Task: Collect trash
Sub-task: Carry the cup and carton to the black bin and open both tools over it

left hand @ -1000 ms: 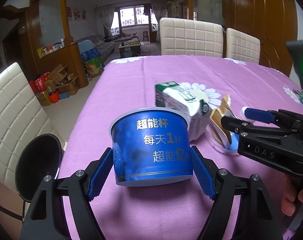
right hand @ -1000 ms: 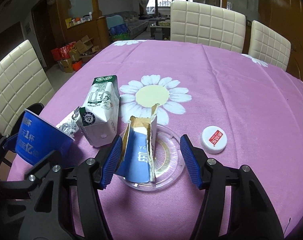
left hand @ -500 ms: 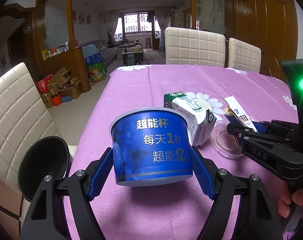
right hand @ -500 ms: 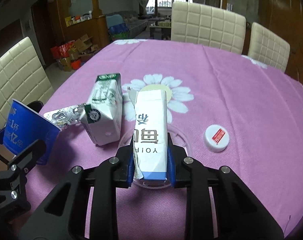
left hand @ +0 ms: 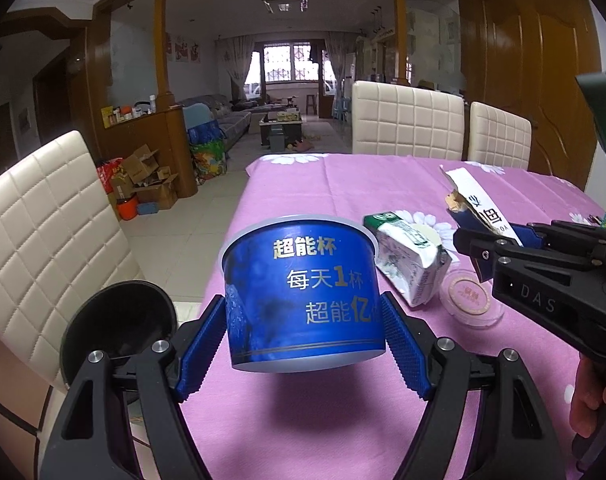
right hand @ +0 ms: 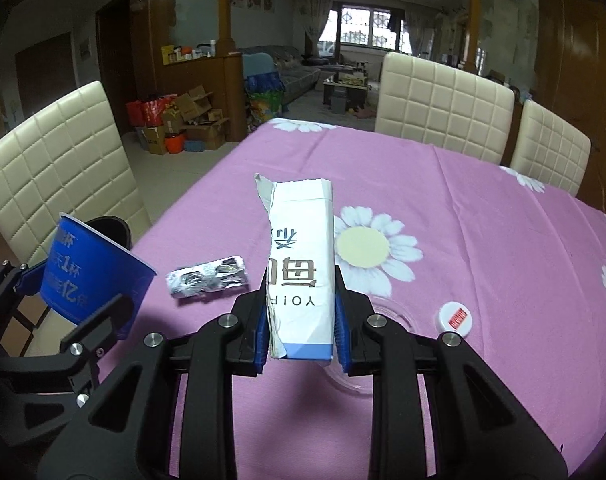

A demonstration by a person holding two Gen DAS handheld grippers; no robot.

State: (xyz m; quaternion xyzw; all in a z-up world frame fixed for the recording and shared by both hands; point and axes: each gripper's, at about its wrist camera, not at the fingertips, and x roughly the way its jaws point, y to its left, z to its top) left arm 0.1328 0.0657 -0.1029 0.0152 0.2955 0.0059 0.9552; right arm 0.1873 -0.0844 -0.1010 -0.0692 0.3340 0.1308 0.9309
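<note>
My left gripper grasps a blue paper cup; my right gripper clenches a torn white-and-blue carton above the pink tablecloth.

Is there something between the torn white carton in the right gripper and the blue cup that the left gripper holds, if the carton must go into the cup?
Nothing visible blocks it. The torn carton is lifted above the table, and the blue cup hangs open-mouthed to its left. The foil wrapper between them lies flat on the tablecloth, below that path.
</note>
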